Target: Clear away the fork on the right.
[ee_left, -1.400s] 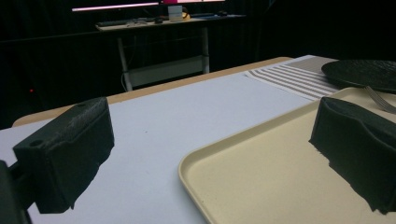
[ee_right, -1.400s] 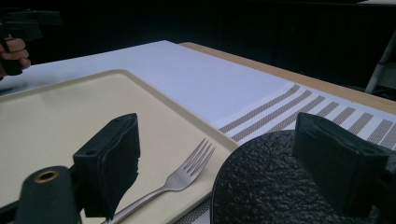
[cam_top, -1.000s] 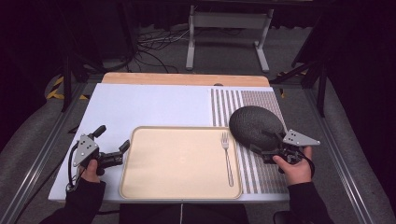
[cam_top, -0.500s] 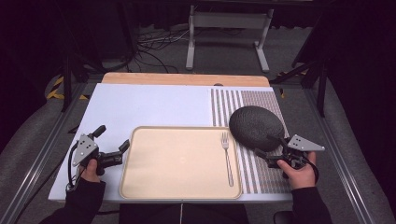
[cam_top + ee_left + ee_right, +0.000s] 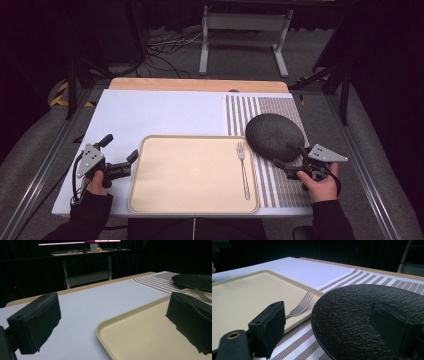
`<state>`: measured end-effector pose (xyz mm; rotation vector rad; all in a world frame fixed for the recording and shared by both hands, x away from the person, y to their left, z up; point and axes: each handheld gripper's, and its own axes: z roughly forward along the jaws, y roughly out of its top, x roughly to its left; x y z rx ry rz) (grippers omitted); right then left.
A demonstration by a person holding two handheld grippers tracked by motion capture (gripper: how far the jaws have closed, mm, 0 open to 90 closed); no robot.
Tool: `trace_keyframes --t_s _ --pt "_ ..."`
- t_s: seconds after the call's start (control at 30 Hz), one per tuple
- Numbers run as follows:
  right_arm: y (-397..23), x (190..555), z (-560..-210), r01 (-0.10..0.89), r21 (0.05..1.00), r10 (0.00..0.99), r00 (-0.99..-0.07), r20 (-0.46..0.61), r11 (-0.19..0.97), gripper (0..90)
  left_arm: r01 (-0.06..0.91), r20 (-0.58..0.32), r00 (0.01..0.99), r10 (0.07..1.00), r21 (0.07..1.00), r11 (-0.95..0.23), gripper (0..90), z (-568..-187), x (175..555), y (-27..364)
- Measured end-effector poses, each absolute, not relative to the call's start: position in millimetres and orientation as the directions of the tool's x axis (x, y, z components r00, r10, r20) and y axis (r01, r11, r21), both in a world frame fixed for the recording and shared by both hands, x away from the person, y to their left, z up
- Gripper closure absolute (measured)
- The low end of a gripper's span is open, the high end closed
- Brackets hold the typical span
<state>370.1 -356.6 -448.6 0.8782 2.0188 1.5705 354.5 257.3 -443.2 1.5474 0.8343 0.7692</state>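
Right gripper [image 5: 288, 161] at the plate [image 5: 274, 136] edge, jaws spread, nothing gripped; left gripper [image 5: 120, 156] idle by the tray [image 5: 192, 172].

Right gripper view: one jaw stands over the plate's [image 5: 362, 315] near part, the other jaw off its rim over the striped mat [image 5: 297, 345], so the rim runs between the jaws, pads not pressing it. Fork [image 5: 301, 305] lies on the tray [image 5: 244, 297] just past the outer jaw, tines away. Left gripper view: jaws released and wide, tray [image 5: 140, 335] corner between them, one jaw over the white cloth [image 5: 82, 312], the other over the tray; plate [image 5: 193, 281] and fork [image 5: 203, 296] beyond the far jaw.
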Motion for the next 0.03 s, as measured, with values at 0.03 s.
trace_keyframes --t_s 0.03 --pt "-356.7 370.1 -448.5 0.214 0.964 0.708 -0.705 0.042 0.156 14.2 0.093 0.025 0.531 0.847 0.992 -0.088 0.2 -443.2 354.5 257.3"
